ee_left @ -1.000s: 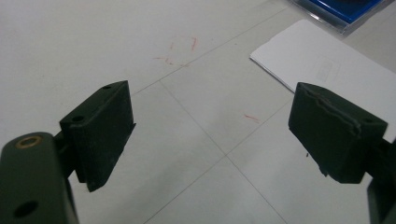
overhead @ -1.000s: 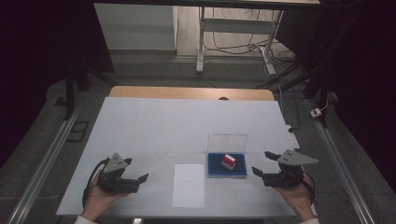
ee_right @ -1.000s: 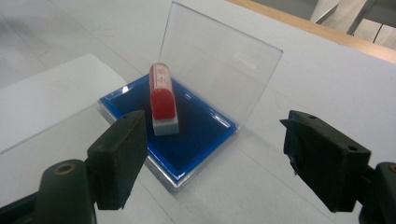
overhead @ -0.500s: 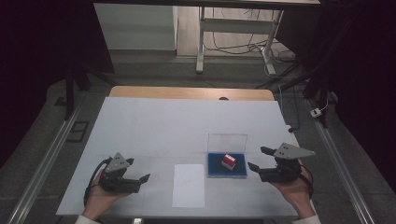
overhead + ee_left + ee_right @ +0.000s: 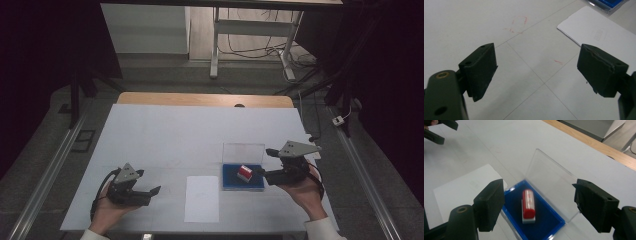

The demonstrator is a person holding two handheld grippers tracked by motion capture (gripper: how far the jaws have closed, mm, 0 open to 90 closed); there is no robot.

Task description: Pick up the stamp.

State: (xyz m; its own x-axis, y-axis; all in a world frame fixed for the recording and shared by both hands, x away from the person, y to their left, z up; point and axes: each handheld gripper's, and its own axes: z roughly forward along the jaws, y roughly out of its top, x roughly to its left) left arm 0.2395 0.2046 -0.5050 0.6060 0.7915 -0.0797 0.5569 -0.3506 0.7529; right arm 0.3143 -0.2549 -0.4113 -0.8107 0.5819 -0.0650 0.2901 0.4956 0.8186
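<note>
Left gripper (image 5: 150,192): I see fingers apart, over bare tabletop (image 5: 165,135).
Right gripper (image 5: 264,165): fingers apart, just beside stamp (image 5: 528,205).

Upright clear lid (image 5: 549,182) behind stamp (image 5: 528,205).

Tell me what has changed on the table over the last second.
The right gripper has lifted and edged in toward the open blue case, its fingers apart with nothing between them. Nothing was picked up or let go. The left gripper stays low and open near the front left, the red stamp still lies in the case, and the sheet of paper has not moved.
</note>
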